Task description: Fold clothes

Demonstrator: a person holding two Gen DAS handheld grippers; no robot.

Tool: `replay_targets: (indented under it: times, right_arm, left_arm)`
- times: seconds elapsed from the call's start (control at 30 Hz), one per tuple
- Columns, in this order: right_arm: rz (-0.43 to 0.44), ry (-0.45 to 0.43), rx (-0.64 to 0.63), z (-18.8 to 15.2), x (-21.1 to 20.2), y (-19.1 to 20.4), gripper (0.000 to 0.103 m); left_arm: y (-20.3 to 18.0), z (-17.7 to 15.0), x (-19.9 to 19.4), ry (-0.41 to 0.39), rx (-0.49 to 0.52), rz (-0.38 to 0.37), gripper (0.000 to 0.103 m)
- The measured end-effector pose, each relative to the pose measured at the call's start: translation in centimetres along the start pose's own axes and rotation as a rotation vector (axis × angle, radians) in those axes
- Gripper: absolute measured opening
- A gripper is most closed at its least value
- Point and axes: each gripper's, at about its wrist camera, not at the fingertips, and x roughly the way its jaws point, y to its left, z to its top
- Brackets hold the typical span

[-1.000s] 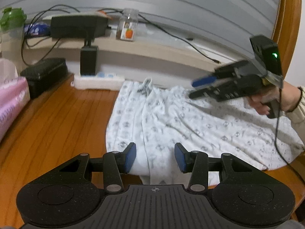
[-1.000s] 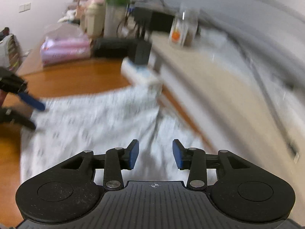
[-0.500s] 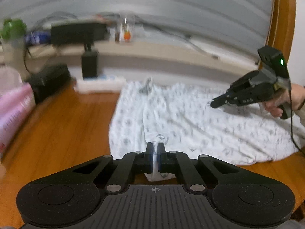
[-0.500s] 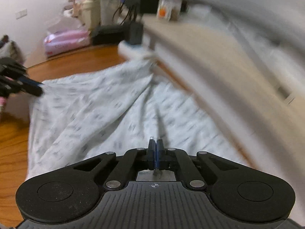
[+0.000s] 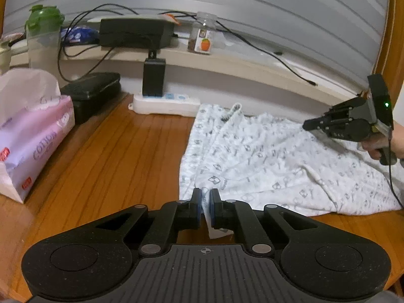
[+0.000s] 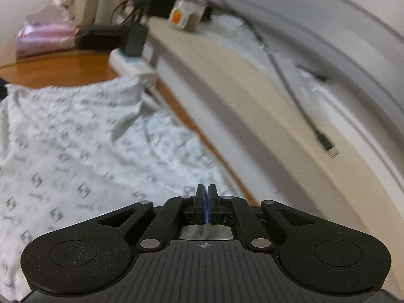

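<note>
Tools newly clamped (on garment)

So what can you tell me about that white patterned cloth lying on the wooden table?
The white garment with small grey printed motifs looks like thin, soft cotton. It lies spread but rumpled on the orange-brown wooden table, its far corner beside a white power strip. The left gripper pinches its near edge; the right gripper is shut on the far edge.
</note>
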Motion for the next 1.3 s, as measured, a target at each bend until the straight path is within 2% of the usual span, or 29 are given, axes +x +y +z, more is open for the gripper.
replay_targets:
  times: [0.07, 0.17, 0.2, 0.3, 0.37, 0.4, 0.53, 0.6, 0.7, 0.77, 0.8, 0.83, 0.9, 1.0, 1.1, 1.17, 1.2, 1.27, 1.3]
  right_arm:
    - [0.021, 0.010, 0.008, 0.0, 0.2, -0.3, 0.003]
    - [0.051, 0.025, 0.021, -0.5, 0.7, -0.5, 0.005]
    - [0.051, 0.027, 0.024, -0.8, 0.8, -0.5, 0.006]
    - [0.065, 0.017, 0.066, -2.0, 0.7, -0.5, 0.015]
    - [0.080, 0.000, 0.095, -2.6, 0.5, -0.6, 0.030]
    - [0.086, -0.013, 0.104, -2.9, 0.5, -0.7, 0.033]
    - [0.094, -0.068, 0.144, -4.1, 0.4, -1.0, 0.034]
    - [0.101, -0.092, 0.177, -4.7, 0.4, -1.1, 0.035]
    - [0.105, -0.107, 0.203, -5.1, 0.3, -1.2, 0.035]
    - [0.105, -0.108, 0.207, -5.2, 0.2, -1.2, 0.035]
    - [0.105, -0.108, 0.206, -5.2, 0.2, -1.1, 0.035]
    - [0.103, -0.108, 0.205, -5.2, 0.2, -1.0, 0.035]
    - [0.097, -0.110, 0.199, -5.1, 0.2, -0.9, 0.035]
    - [0.083, -0.112, 0.184, -5.1, 0.2, -0.6, 0.035]
    - [0.085, -0.112, 0.193, -5.1, 0.2, -0.7, 0.037]
    - [0.083, -0.106, 0.221, -5.2, 0.3, -1.2, 0.046]
    - [0.073, -0.107, 0.224, -5.2, 0.1, -1.4, 0.046]
    - [0.051, -0.110, 0.229, -5.2, -0.4, -1.8, 0.046]
    - [0.040, -0.127, 0.228, -5.1, -1.4, -1.9, 0.046]
  left_arm:
    - [-0.5, 0.8, -0.3, -0.018, 0.020, 0.030, 0.017]
    - [-1.3, 2.5, -0.2, -0.050, 0.065, 0.065, 0.033]
    - [-1.5, 3.3, 0.0, -0.059, 0.075, 0.066, 0.042]
    - [-2.1, 5.4, 1.0, -0.090, 0.087, 0.044, 0.054]
    - [-2.7, 6.7, 2.5, -0.088, 0.102, 0.009, 0.062]
    - [-2.9, 7.4, 3.9, -0.076, 0.104, -0.013, 0.065]
    - [-4.2, 9.3, 9.5, -0.017, 0.092, -0.109, 0.063]
    - [-4.7, 9.8, 12.0, 0.013, 0.092, -0.120, 0.061]
    - [-5.0, 10.2, 14.9, 0.046, 0.112, -0.088, 0.055]
    - [-4.8, 10.1, 15.6, 0.058, 0.119, -0.089, 0.038]
    - [-4.7, 10.1, 15.9, 0.063, 0.123, -0.091, 0.007]
    - [-4.4, 10.2, 15.5, 0.051, 0.115, -0.094, 0.004]
    - [-3.5, 10.4, 14.3, 0.016, 0.091, -0.099, 0.004]
    - [-1.6, 11.3, 12.4, -0.057, 0.037, -0.060, 0.003]
    - [-0.7, 11.4, 12.5, -0.045, 0.034, 0.007, 0.002]
    - [-0.9, 11.0, 13.2, -0.022, 0.038, 0.033, 0.004]
    - [-1.2, 10.8, 13.2, -0.026, 0.037, 0.049, 0.006]
    - [-2.0, 10.3, 12.6, -0.056, 0.045, 0.059, 0.018]
    - [-2.7, 10.0, 12.1, -0.069, 0.060, 0.054, 0.033]
